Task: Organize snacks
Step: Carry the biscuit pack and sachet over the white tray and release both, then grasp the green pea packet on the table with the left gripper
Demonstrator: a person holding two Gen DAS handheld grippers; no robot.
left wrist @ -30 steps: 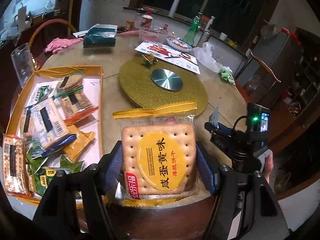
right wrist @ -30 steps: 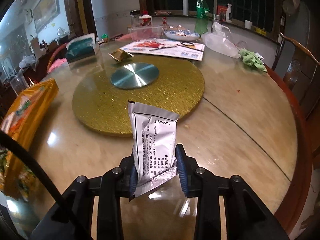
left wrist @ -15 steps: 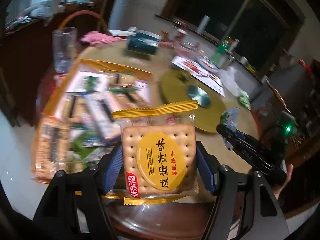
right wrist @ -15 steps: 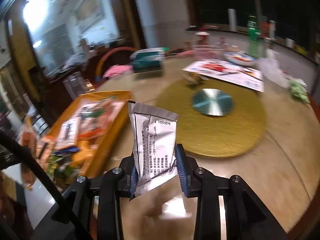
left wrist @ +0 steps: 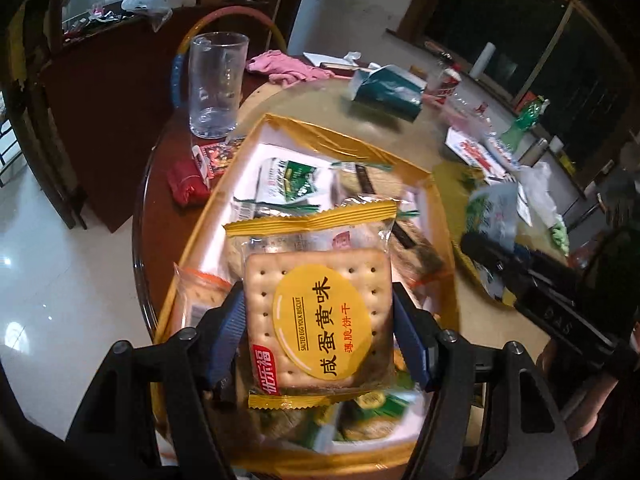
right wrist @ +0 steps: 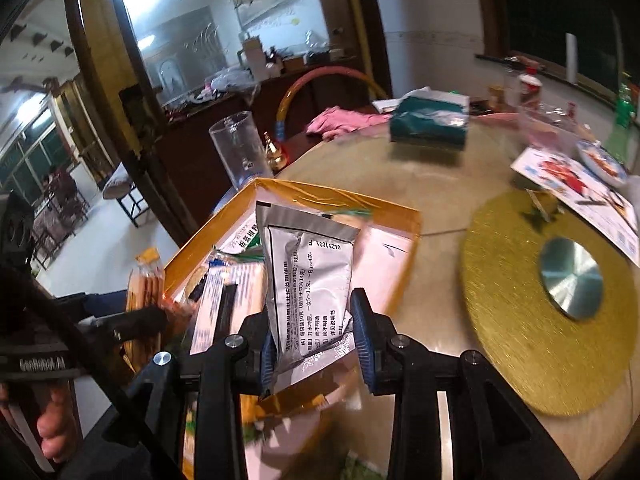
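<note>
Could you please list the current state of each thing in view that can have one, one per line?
Left claw: shut on the cracker packet.
Cracker packet: sealed, held upright over the tray.
Right claw: shut on the silver sachet.
Silver sachet: sealed, held upright, creased.
Snack tray: open, holding many packets.
Glass mug: upright, empty.
Tissue pack: opened, a tissue sticking out.

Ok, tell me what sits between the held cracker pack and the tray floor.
The left gripper holds the cracker pack above the gold tray. Loose snack packets cover most of the floor beneath; no lid or other barrier shows.
</note>
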